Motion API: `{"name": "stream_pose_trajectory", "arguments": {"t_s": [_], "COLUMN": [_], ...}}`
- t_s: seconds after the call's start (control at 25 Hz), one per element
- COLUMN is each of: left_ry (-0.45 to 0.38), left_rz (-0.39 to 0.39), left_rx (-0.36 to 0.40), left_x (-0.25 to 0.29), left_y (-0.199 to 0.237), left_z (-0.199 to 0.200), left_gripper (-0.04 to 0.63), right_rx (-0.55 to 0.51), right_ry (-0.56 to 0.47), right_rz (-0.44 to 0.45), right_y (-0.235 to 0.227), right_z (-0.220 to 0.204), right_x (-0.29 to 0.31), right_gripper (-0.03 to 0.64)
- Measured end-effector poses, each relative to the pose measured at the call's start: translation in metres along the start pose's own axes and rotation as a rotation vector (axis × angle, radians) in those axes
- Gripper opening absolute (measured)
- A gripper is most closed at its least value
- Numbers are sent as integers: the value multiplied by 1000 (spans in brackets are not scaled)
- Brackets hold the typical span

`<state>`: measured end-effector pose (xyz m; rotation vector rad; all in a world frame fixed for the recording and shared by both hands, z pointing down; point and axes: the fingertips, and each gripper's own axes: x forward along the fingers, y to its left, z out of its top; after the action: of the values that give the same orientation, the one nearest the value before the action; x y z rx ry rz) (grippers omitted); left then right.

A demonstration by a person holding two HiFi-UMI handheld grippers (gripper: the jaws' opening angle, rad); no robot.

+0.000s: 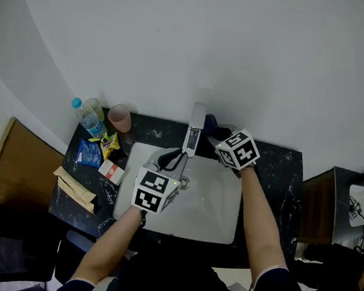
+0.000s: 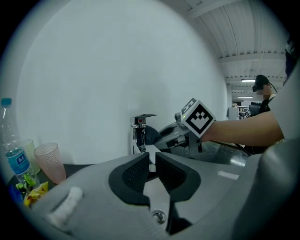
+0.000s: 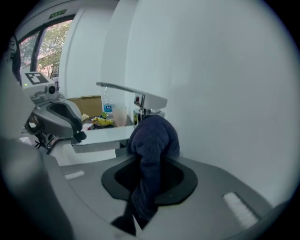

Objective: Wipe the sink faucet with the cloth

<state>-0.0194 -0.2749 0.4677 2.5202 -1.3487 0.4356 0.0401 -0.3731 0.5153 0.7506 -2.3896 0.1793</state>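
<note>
right tongs (image 3: pixel 149 161) pinch a dark blue cloth (image 3: pixel 153 133). its bunched end sits at the back of the faucet (image 1: pixel 196 125), by the base under the lever, seemingly touching. left tongs (image 2: pixel 151 165) stand slightly spread, nothing gripped. the spout tip shows through their gap, over the white sink (image 1: pixel 216 224). step in hand, as i judge it: wiping the faucet body, early on, spout not yet covered. next move calls for dragging the cloth round the base and along the spout with steady pressure, left tongs clear of the path.
</note>
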Motion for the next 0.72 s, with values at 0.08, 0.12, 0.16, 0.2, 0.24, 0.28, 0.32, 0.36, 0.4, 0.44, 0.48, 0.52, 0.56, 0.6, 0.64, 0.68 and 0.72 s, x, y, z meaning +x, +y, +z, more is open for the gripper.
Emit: {"name": "stream_pose_trajectory", "arguments": {"t_s": [0.08, 0.12, 0.16, 0.2, 0.24, 0.28, 0.32, 0.36, 0.4, 0.44, 0.48, 0.52, 0.56, 0.6, 0.64, 0.68, 0.72], "left_ry": [-1, -1, -1, 0, 0, -1, -1, -1, 0, 0, 0, -1, -3, -4, -5, -6, -7], "left_rz": [-2, -4, -6, -7, -6, -4, -2, -4, -10, -16, -20, -23, -25, -26, -27, -27, -26], "left_rx": [-2, -3, -4, -5, -5, -2, 0, -1, -6, -10, -13, -15, -18, -22, -25, -27, -26], "left_x": [0, 0, 0, 1, 1, 1, 1, 1, 1, 1, 1, 1, 1, 1, 1, 2, 2], "left_y": [0, 0, 0, 0, 0, 1, 2, 1, 0, -1, -2, -2, -2, -2, -2, -2, -2], "left_z": [0, 0, 0, 0, 0, -1, -1, -1, -1, -1, -1, -1, -1, -2, -2, -2, -2], "left_gripper": [44, 44, 44, 44, 44, 44, 44, 44, 44, 44, 44, 44, 44, 44, 44, 44, 44], "right_rx": [-9, -14, -21, -31, -44, -58, -72, -85, -100, -118, -137, -157, -174, -189, -201, -214, -229], "right_ry": [-36, -54, -70, -83, -91, -94, -94, -90, -83, -74, -64, -54, -46, -39, -34, -28, -24], "right_rz": [-5, -6, -7, -9, -12, -16, -22, -28, -34, -41, -46, -51, -55, -56, -57, -58, -60], "right_y": [0, 1, 2, 3, 4, 6, 7, 8, 10, 12, 14, 17, 20, 24, 28, 32, 37], "right_z": [13, 20, 27, 34, 40, 45, 48, 50, 51, 51, 51, 51, 51, 50, 49, 48, 47], "right_x": [-9, -14, -19, -24, -29, -33, -37, -41, -44, -47, -49, -52, -55, -57, -59, -62, -64], "right_gripper": [81, 81, 81, 81, 81, 81, 81, 81, 81, 81, 81, 81, 81, 81, 81, 81, 81]}}
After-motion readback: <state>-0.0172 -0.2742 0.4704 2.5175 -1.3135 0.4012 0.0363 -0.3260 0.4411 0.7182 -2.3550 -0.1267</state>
